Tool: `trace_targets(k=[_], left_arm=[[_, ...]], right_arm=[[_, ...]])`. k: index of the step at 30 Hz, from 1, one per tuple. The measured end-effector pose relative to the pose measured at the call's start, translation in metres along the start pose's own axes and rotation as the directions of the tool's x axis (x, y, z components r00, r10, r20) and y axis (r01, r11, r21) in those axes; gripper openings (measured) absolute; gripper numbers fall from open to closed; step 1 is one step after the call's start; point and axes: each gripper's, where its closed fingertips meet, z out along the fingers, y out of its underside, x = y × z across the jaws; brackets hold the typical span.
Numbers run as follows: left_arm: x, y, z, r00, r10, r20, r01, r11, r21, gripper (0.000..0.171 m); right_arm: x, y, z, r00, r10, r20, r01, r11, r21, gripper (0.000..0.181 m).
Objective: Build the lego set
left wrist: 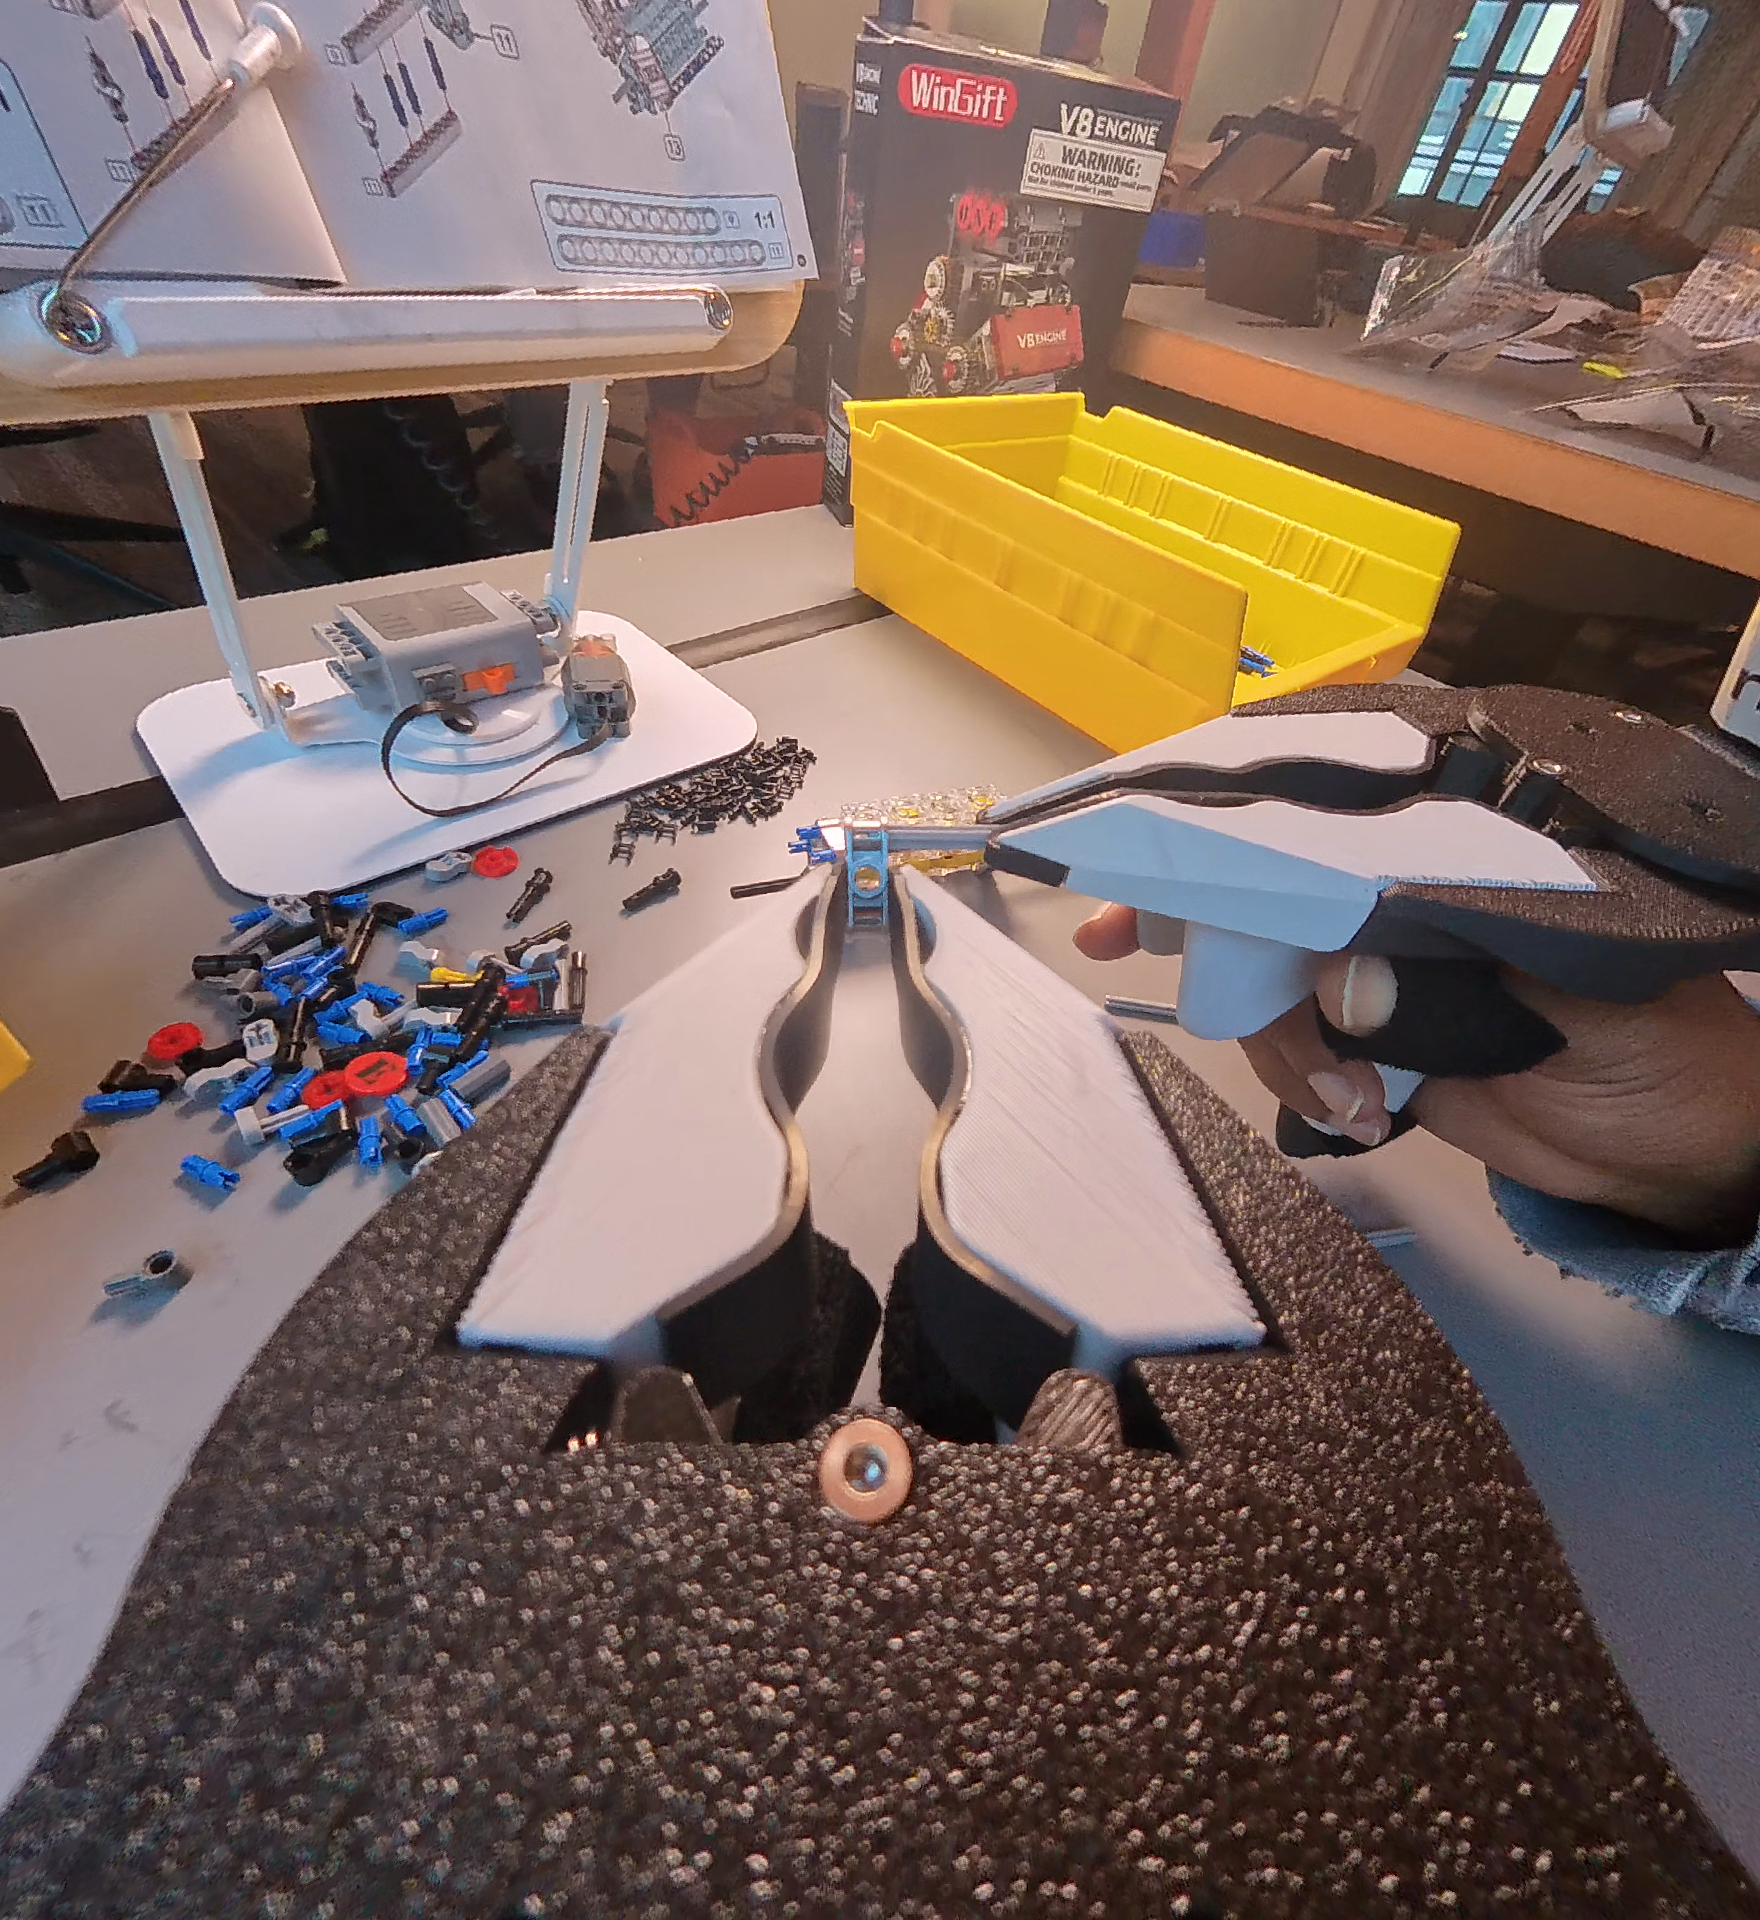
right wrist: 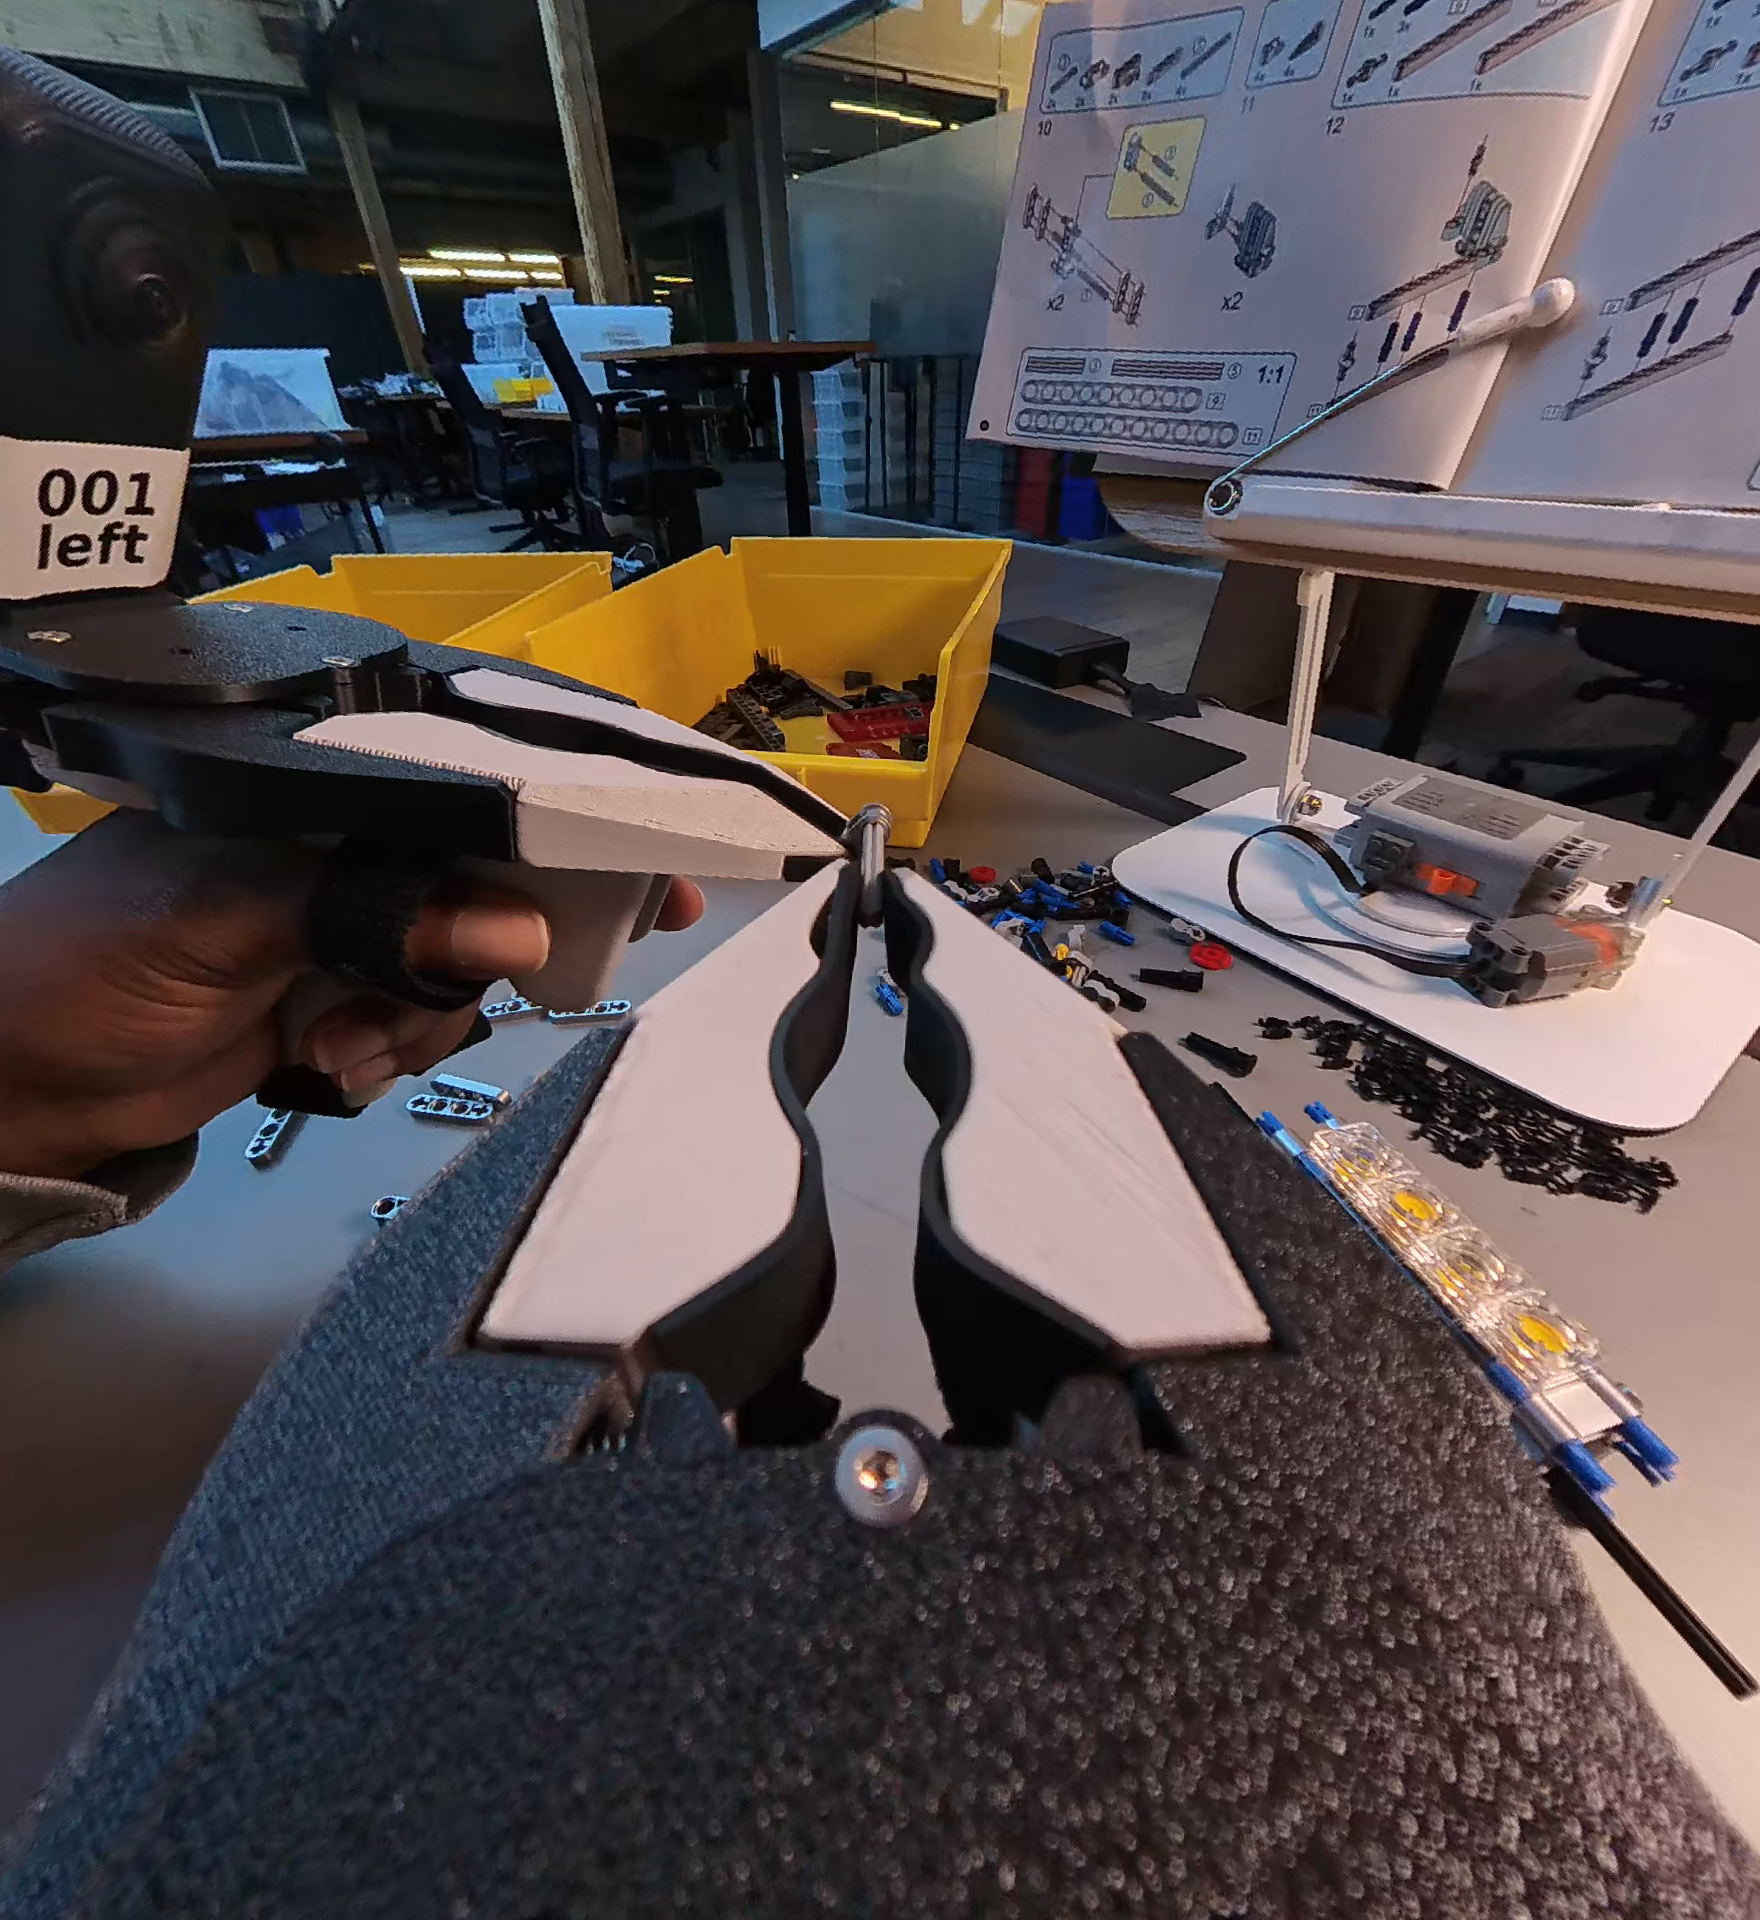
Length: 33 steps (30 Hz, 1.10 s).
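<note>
Pinching blue connector (left wrist: 863, 883) (axle crossing), left gripper (left wrist: 863, 883), right gripper (right wrist: 868, 883)

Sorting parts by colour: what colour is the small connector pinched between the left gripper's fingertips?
Light blue connector, shown best in the left wrist view.

1. The setting is a workshop-style office used for assembling a building-block kit.
2. A grey worktable (left wrist: 647, 1195) holds loose small plastic parts (left wrist: 336, 1018), yellow parts bins (left wrist: 1115, 582) and an instruction sheet on a stand (right wrist: 1478, 260).
3. Behind stand more desks (right wrist: 730, 358), office chairs (right wrist: 585, 436), wooden posts (right wrist: 580, 145) and ceiling strip lights (right wrist: 481, 260).
</note>
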Motion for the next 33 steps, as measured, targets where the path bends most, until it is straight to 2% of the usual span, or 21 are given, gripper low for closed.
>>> trace_targets(k=[11,29,33], left_arm=[[-0.0026,-0.0001,-0.0022,1.0,0.016,0.022,-0.016,1.0,-0.004,0.006],[0.0011,0.0014,-0.0069,0.999,-0.011,-0.037,0.01,1.0,-0.013,0.006],[0.0018,0.0017,-0.0077,0.998,0.05,-0.028,-0.051,0.999,-0.015,0.006]], right_arm=[[-0.002,0.0012,0.0005,0.999,-0.037,0.009,0.037,0.999,-0.002,0.002],[-0.0069,0.0002,-0.0001,0.989,-0.146,0.006,0.146,0.989,-0.011,0.002],[-0.0077,0.0006,-0.0007,0.986,-0.166,0.006,0.166,0.986,-0.024,0.002]])
